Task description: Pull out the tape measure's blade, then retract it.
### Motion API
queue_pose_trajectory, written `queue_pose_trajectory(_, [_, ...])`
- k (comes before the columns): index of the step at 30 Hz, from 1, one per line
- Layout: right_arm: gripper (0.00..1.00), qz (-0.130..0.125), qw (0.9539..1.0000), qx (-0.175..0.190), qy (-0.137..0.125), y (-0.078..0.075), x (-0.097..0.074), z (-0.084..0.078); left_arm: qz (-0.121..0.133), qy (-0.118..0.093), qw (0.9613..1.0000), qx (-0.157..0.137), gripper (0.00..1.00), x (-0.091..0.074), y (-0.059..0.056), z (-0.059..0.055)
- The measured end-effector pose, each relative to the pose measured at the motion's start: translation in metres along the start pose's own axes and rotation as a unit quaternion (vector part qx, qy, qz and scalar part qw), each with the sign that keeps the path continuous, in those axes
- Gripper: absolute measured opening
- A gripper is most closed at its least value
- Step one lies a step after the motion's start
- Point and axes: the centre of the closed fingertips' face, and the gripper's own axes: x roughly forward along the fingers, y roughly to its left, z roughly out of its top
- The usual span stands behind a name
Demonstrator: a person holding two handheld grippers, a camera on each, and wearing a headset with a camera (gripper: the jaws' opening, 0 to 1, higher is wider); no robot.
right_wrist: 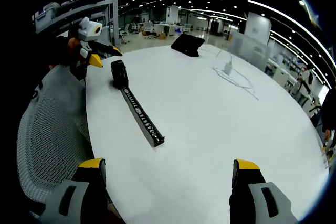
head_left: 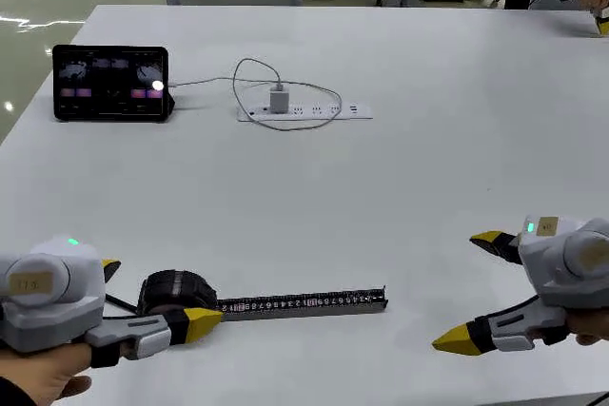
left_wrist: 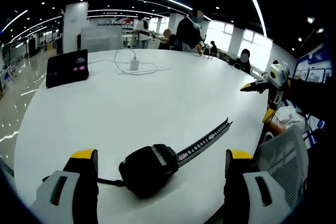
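Left tongs [head_left: 160, 292] wide open, straddling the tape measure [head_left: 179, 290] without gripping it. Right tongs [head_left: 460, 289] also wide open, empty, well apart from the blade [head_left: 304, 303] tip. Table [head_left: 400, 178] has a big bare stretch ahead, but the tape measure lies near its near edge, blade out flat, running toward the right tongs. Risks, judged: an off-centre close could shove the rounded case toward that edge; retracting with the tip loose could make the blade whip. Tablet [head_left: 111, 83] and power strip [head_left: 304, 111] are far back, no obstruction.

The tape measure's case [head_left: 176, 292] looks matt black plastic, its blade [head_left: 304, 302] dark and smooth, on the smooth white table [head_left: 381, 187].
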Motion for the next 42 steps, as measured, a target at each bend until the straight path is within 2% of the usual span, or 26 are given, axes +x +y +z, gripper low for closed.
queue_pose_trajectory(5, [0.99, 0.013, 0.9994, -0.025, 0.02, -0.002, 0.007, 0.0, 0.016, 0.013, 0.9997, 0.015, 0.99, 0.011, 0.001, -0.004])
queue_pose_trajectory(6, [0.99, 0.017, 0.9991, -0.03, 0.023, -0.001, 0.008, 0.001, 0.021, 0.013, 0.9997, 0.008, 0.99, 0.012, 0.002, -0.004])
queue_pose_trajectory(9, [0.99, 0.033, 0.9979, -0.043, 0.035, 0.002, 0.012, -0.002, 0.04, -0.001, 0.9991, 0.008, 0.99, 0.014, 0.007, -0.001])
queue_pose_trajectory(12, [0.99, 0.039, 0.9968, -0.058, 0.039, 0.002, 0.017, -0.002, 0.087, -0.012, 0.9962, -0.002, 0.99, 0.014, 0.02, 0.0])
queue_pose_trajectory(16, [0.99, 0.045, 0.9956, -0.067, 0.048, 0.002, 0.022, 0.0, 0.112, -0.027, 0.9934, -0.005, 0.99, 0.013, 0.028, 0.003])
queue_pose_trajectory(22, [0.99, 0.054, 0.9943, -0.072, 0.058, 0.002, 0.029, 0.003, 0.123, -0.022, 0.9921, -0.015, 0.99, 0.018, 0.027, -0.007])
queue_pose_trajectory(25, [0.99, 0.058, 0.9933, -0.076, 0.064, 0.001, 0.032, 0.002, 0.12, -0.016, 0.9924, -0.026, 0.99, 0.025, 0.023, -0.016])
queue_pose_trajectory(26, [0.99, 0.06, 0.9928, -0.08, 0.067, 0.0, 0.034, 0.002, 0.119, -0.009, 0.9924, -0.027, 0.99, 0.029, 0.023, -0.023])
queue_pose_trajectory(29, [0.99, 0.059, 0.9917, -0.089, 0.071, -0.003, 0.037, 0.001, 0.134, -0.012, 0.9905, -0.027, 0.99, 0.032, 0.024, -0.028])
queue_pose_trajectory(31, [0.99, 0.061, 0.9914, -0.091, 0.071, -0.003, 0.039, 0.002, 0.154, -0.025, 0.9873, -0.028, 0.99, 0.032, 0.026, -0.03])
queue_pose_trajectory(32, [0.99, 0.062, 0.9913, -0.092, 0.07, -0.003, 0.04, 0.003, 0.159, -0.028, 0.9867, -0.016, 0.99, 0.032, 0.026, -0.032])
queue_pose_trajectory(33, [0.99, 0.066, 0.9908, -0.094, 0.071, -0.002, 0.041, 0.004, 0.159, -0.022, 0.9869, -0.008, 0.99, 0.033, 0.024, -0.035])
queue_pose_trajectory(35, [0.99, 0.069, 0.9899, -0.101, 0.072, -0.001, 0.043, 0.005, 0.158, -0.028, 0.9871, -0.005, 0.99, 0.034, 0.023, -0.032])
queue_pose_trajectory(36, [0.99, 0.07, 0.9894, -0.104, 0.073, -0.001, 0.046, 0.007, 0.157, -0.043, 0.9866, -0.006, 0.99, 0.034, 0.023, -0.026])
queue_pose_trajectory(37, [0.99, 0.071, 0.9891, -0.106, 0.074, -0.001, 0.047, 0.007, 0.159, -0.047, 0.9862, -0.008, 0.99, 0.034, 0.024, -0.025])
queue_pose_trajectory(40, [0.99, 0.075, 0.9879, -0.113, 0.074, 0.0, 0.052, 0.011, 0.175, -0.041, 0.9837, -0.004, 0.99, 0.036, 0.031, -0.025])
queue_pose_trajectory(42, [0.99, 0.08, 0.9869, -0.119, 0.075, 0.001, 0.056, 0.014, 0.178, -0.049, 0.9826, -0.021, 0.99, 0.037, 0.033, -0.023])
